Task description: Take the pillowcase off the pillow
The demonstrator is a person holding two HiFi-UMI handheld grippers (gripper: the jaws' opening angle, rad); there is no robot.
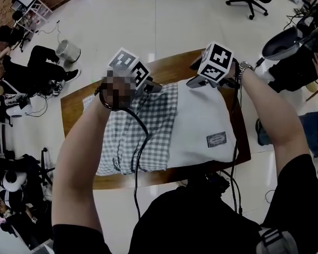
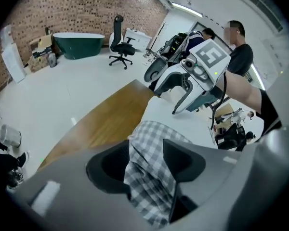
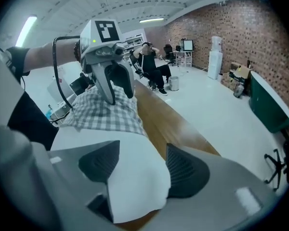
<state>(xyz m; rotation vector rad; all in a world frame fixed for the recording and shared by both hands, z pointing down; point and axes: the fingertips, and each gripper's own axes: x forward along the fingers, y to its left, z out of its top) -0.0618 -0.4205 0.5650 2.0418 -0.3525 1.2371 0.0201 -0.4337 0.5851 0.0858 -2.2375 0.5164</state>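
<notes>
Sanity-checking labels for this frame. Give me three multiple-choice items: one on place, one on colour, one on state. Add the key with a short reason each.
1. What sits between the right tongs?
A. a corner of the white pillow
B. checked cloth
C. nothing

2. What pattern is the pillowcase?
A. plain blue
B. grey-and-white check
C. red stripes

3. How far out is the white pillow?
A. fully inside the pillowcase
B. lying bare on the floor
C. partly out, on the table

Key:
1 A: the right gripper view shows white cloth in the gap.
2 B: the check shows in every view.
3 C: the head view shows the white half bare beside the checked half.
</notes>
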